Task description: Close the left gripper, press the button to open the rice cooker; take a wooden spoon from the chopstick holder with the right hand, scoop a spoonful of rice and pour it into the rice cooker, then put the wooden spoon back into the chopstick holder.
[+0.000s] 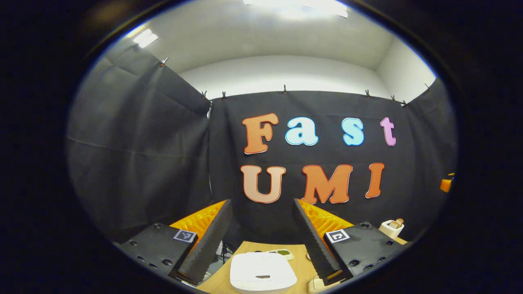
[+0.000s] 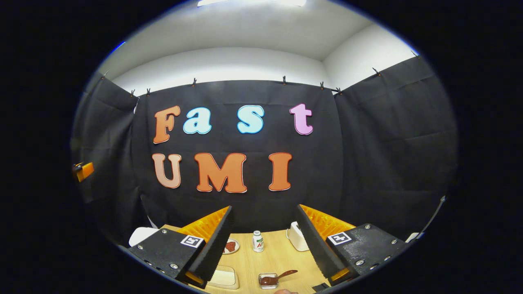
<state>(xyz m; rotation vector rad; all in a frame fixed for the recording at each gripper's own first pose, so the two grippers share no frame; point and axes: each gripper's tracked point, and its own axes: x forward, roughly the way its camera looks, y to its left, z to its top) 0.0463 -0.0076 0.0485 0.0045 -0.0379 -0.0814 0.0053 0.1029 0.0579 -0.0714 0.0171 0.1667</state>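
The white rice cooker (image 1: 261, 274) sits with its lid down on the wooden table (image 1: 300, 265), low between the fingers of my left gripper (image 1: 260, 202), which is open and holds nothing. At the right stands a cream chopstick holder (image 1: 390, 229) with a wooden spoon handle (image 1: 397, 222) sticking out. My right gripper (image 2: 263, 207) is also open with nothing in it. Below it, a small clear dish (image 2: 267, 281) holds dark contents, and a brown spoon (image 2: 286, 274) rests in it. The rice cooker (image 2: 141, 234) peeks out at the left.
A small bottle (image 2: 257, 241), a plate with a reddish piece (image 2: 231, 246), a white container (image 2: 295, 237) half behind a finger and a beige tray (image 2: 224, 277) stand on the table (image 2: 278, 257). A small dish with something green (image 1: 284, 254) lies behind the cooker. Black cloth walls enclose the table.
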